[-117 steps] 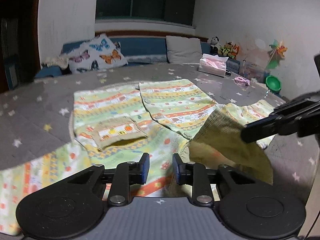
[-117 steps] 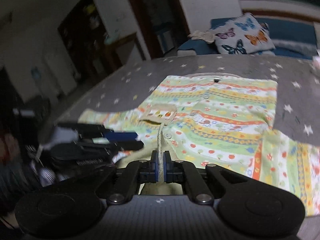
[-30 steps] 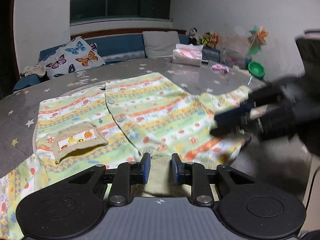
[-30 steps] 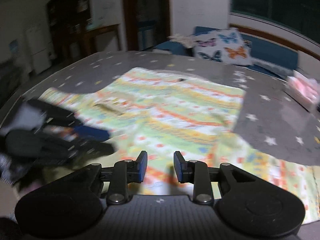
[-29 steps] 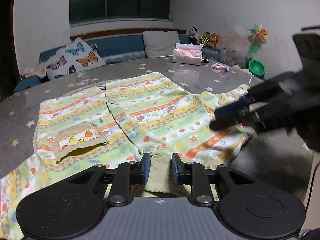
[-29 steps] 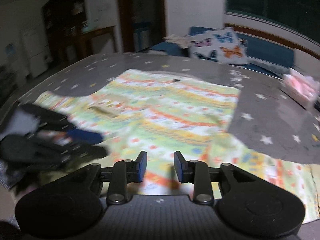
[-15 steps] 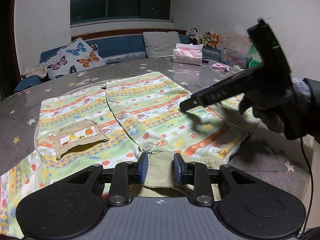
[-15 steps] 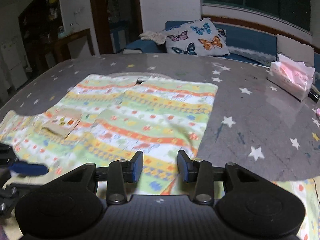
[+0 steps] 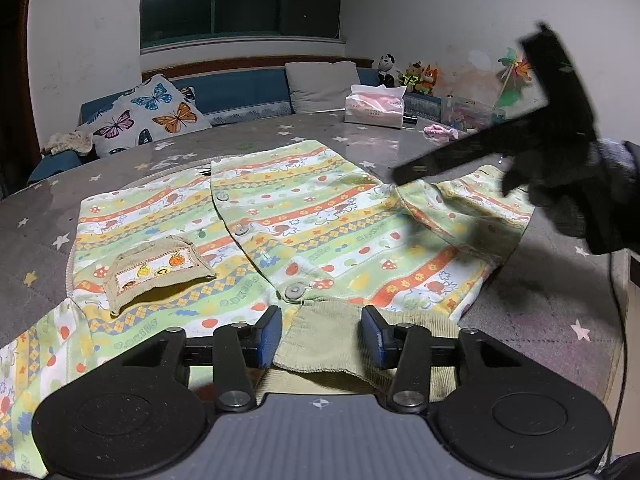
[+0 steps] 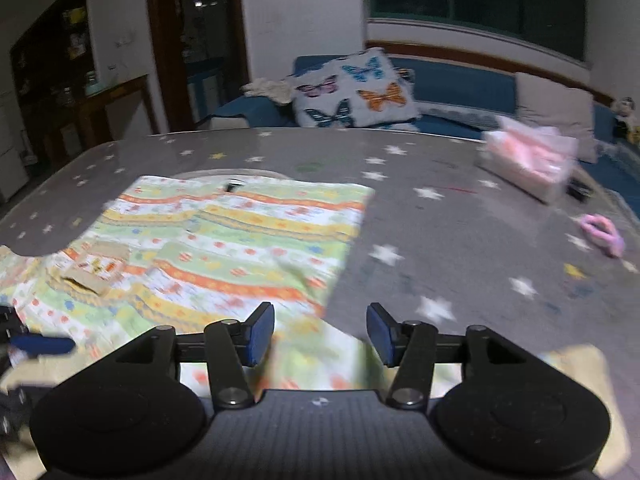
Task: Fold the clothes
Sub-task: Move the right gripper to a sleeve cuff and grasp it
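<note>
Both claws released, nothing held. My left claw [image 9: 322,330] has its jaws spread wide, low over the ribbed khaki collar [image 9: 324,340] of the striped child's shirt [image 9: 304,232], which lies flat and face up on the star-print table [image 9: 532,312]; the collar sits directly between and just under the fingertips, the bottom button [image 9: 295,290] just ahead. The patch pocket [image 9: 154,266] is ahead and to the left. My right claw [image 10: 320,334], also spread, hovers over the sleeve [image 10: 320,360] on its side, which runs under and to the right of it; view here is blurred. Judgement: next step is folding that sleeve in over the body. To do it well: pinch the sleeve near its cuff end, 1 layer only, lift just clear of the cloth, carry it across to the button line, lay it flat. Left claw can press near the collar so the body does not drag. Tissue box [image 10: 528,160] stands far ahead, well apart.
</note>
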Tool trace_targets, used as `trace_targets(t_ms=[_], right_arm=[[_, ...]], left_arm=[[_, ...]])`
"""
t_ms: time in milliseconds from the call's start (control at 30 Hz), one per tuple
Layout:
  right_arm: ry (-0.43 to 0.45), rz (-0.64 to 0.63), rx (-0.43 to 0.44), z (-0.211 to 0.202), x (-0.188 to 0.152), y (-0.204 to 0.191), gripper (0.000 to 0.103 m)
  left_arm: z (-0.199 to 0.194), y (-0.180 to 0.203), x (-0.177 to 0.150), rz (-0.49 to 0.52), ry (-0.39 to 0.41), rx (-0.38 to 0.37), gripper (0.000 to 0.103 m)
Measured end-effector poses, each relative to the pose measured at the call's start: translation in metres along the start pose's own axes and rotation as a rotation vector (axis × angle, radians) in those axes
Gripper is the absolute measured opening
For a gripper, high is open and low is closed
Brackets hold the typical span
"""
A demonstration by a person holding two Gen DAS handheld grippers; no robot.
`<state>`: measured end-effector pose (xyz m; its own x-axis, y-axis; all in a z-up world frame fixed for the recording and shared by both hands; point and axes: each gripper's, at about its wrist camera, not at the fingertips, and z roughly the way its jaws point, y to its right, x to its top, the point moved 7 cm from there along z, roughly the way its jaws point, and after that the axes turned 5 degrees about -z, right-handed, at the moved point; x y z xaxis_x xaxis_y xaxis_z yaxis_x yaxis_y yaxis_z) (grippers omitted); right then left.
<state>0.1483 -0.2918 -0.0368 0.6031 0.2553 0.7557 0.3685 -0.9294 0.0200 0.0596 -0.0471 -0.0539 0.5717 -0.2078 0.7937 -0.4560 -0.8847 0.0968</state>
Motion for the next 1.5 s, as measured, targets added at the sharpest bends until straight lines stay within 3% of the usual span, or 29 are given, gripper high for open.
trace_targets(t_ms=[300,533,733,1167,1500], right_arm=[[-0.032,0.092,-0.150,-0.032,-0.059,0.059,0.055],[-0.020,0.166,-0.242,-0.048,-0.073,0.098,0.055],[0.007,0.199,-0.298,-0.057,-0.082,0.122,0.055],[0.034,0.229,-0.361,-0.060,-0.088,0.141,0.052],[0.037,0.250,-0.347,-0.059,-0.092,0.147,0.053]], left_arm=[[-0.003,-0.002,0.004,0.018,-0.013,0.034,0.061],[-0.019,0.007,0.028,0.050,0.051,0.055,0.088],[-0.011,0.027,0.041,0.077,0.053,0.039,0.100],[0.023,0.052,0.050,0.065,0.001,0.034,0.103],[0.047,0.059,0.049,0.067,-0.053,0.049,0.103]])
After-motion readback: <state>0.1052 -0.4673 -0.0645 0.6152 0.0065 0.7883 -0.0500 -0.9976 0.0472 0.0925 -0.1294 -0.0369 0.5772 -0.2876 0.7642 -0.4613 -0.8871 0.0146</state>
